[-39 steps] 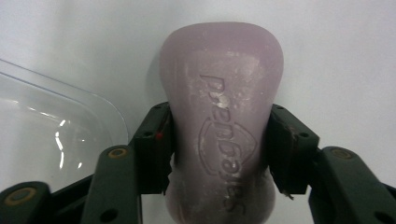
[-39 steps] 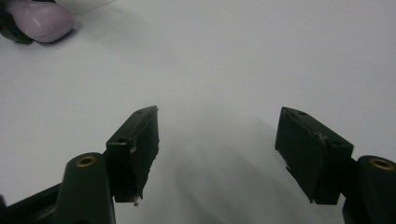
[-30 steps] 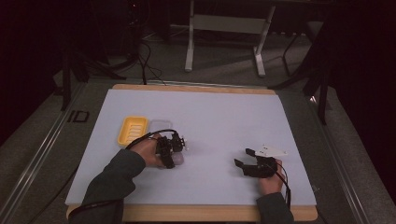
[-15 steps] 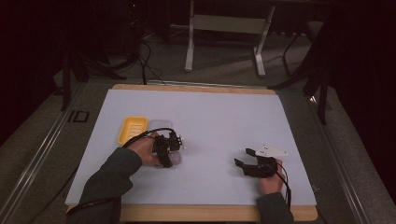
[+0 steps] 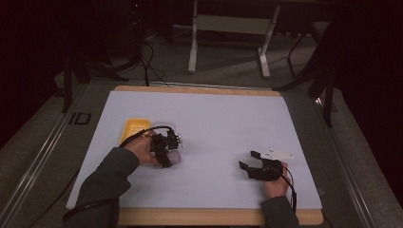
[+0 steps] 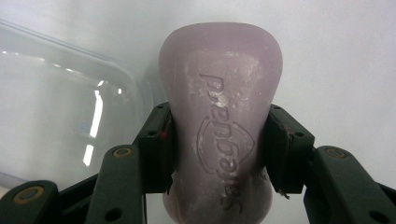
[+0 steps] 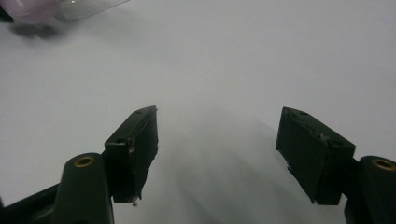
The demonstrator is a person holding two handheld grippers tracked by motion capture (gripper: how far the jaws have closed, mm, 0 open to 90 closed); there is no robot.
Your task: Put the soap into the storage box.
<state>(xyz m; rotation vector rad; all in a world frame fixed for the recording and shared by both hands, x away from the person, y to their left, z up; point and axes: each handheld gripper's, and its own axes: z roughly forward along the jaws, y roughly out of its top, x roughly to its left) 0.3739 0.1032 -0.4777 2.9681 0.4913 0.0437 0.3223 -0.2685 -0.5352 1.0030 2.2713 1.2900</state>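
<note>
The left hand-held gripper (image 6: 217, 154) clamps the soap bar (image 6: 219, 116) across its waist, long axis pointing ahead, clear lid (image 6: 56, 107) just beside; right hand-held gripper (image 7: 217, 154) gapes empty, well apart on the bench (image 5: 228, 118)

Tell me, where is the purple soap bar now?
The soap bar is clamped between the left gripper jaws, beside a clear container, left of the table's middle.
</note>
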